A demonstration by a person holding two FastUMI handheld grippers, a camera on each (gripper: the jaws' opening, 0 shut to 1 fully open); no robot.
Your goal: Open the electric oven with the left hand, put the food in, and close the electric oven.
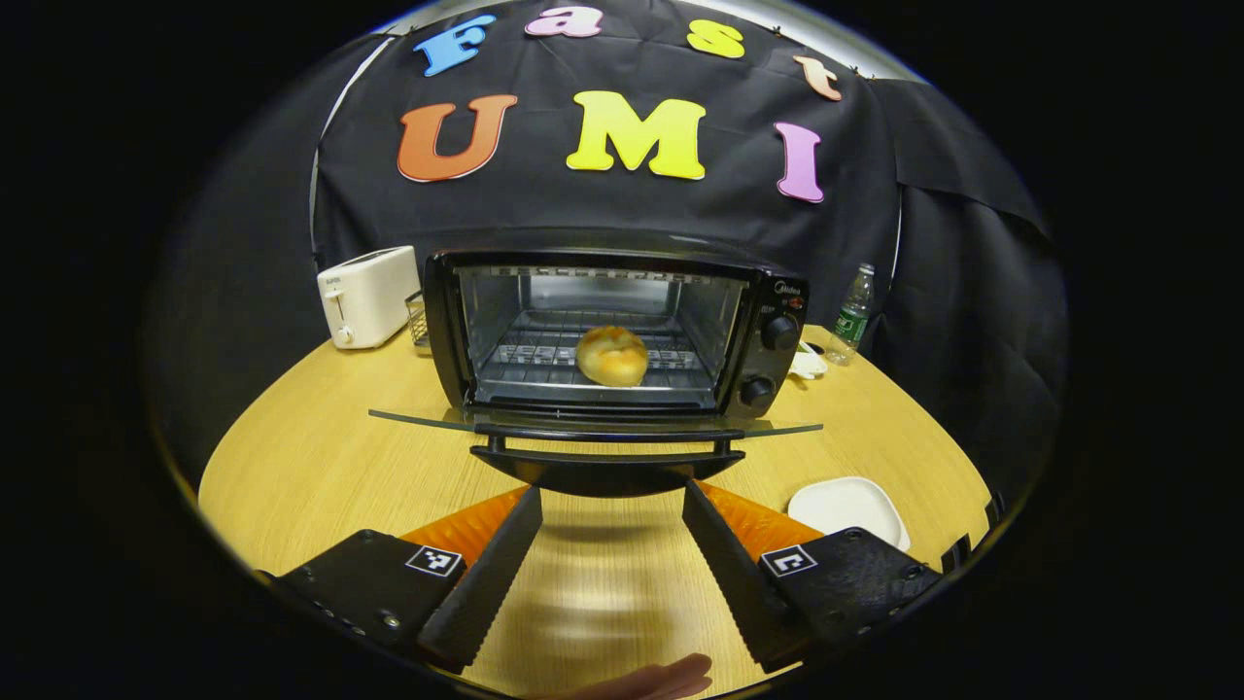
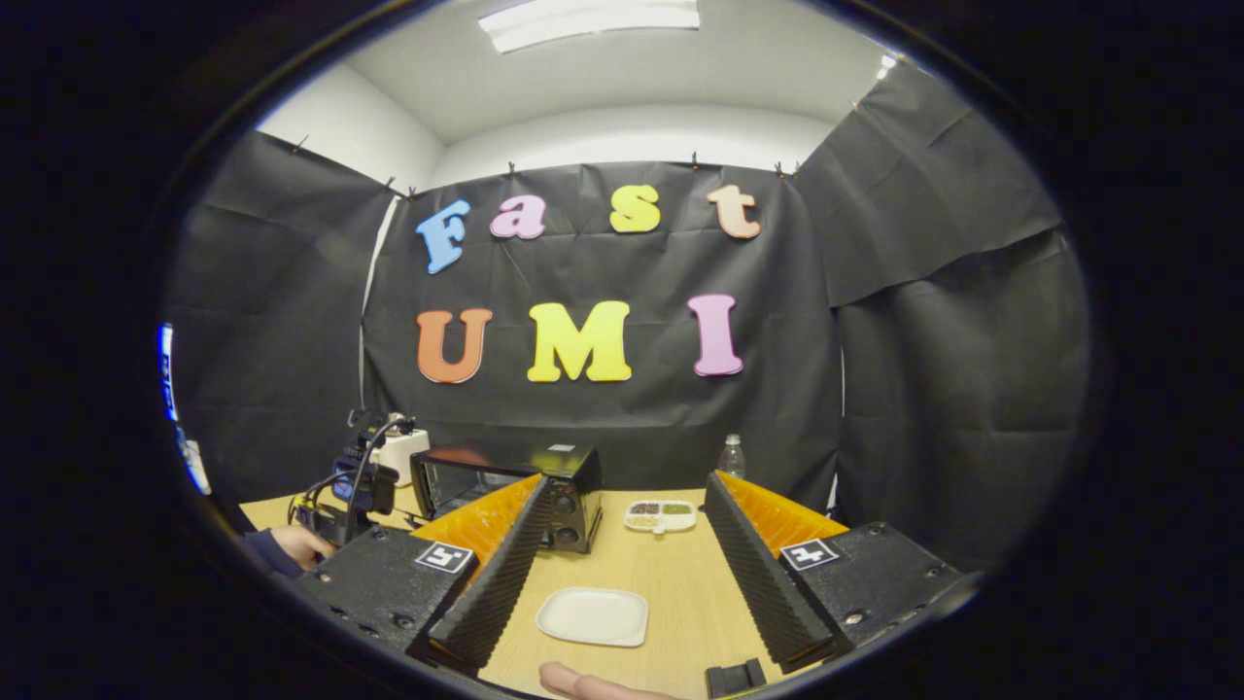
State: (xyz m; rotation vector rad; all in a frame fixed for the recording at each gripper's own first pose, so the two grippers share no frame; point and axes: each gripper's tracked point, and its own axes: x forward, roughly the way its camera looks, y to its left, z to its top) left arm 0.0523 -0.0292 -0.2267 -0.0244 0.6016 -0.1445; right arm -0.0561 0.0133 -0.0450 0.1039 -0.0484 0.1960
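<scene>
Right gripper [image 2: 622,554] jaws spread wide above white plate [image 2: 592,616], oven [image 2: 515,496] beyond.

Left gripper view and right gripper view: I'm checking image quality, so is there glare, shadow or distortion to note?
Left gripper view: fisheye bends the table edge; a soft shadow lies under the open oven door; the bun inside is sharp. Right gripper view: the ceiling light is blown out; the oven is small and dim.
</scene>
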